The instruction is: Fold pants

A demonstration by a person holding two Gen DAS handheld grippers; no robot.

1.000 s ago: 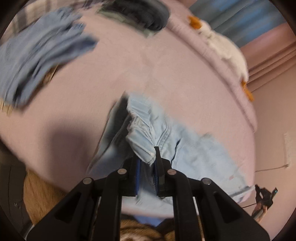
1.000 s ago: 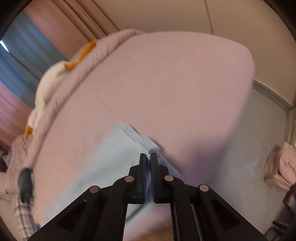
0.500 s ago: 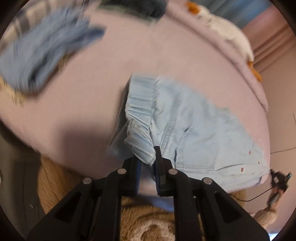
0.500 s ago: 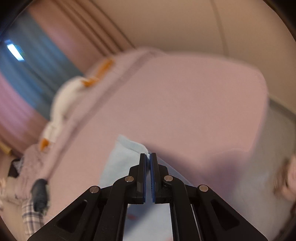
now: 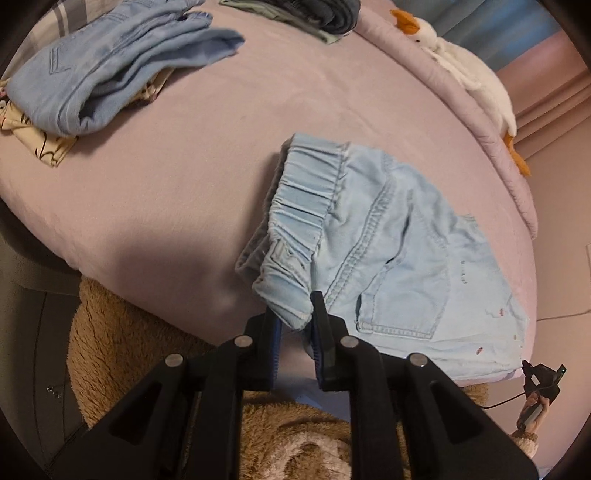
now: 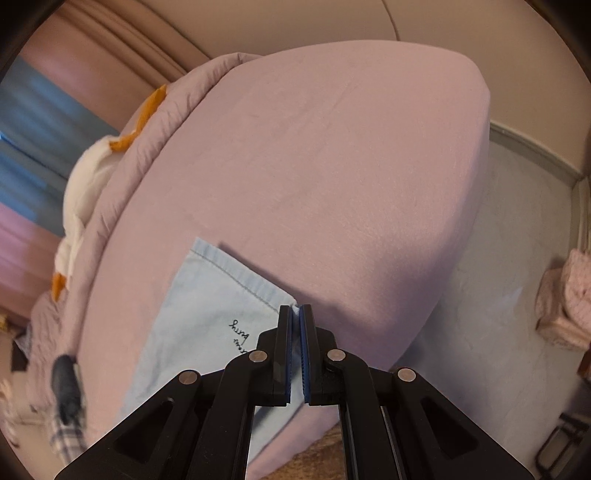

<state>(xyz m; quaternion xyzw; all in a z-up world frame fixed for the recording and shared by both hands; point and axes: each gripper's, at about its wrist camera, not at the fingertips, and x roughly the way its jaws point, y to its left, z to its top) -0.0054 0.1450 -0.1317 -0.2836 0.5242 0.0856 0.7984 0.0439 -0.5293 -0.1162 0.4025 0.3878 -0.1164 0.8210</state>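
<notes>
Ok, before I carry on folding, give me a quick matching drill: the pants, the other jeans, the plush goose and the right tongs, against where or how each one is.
Things:
1. light blue pants
2. darker jeans
3. plush goose
4. right tongs

Places or states:
A. along the far edge of the bed
B. shut on a hem corner
C. spread at the bed's near edge
D. piled on a patterned cloth

Pairs: 1-C, 2-D, 3-A, 4-B.

A pink-sheeted bed [image 5: 184, 192] stands on grey floor [image 6: 498, 258] beside beige walls [image 6: 295, 22] and pink curtains [image 5: 554, 96].
</notes>
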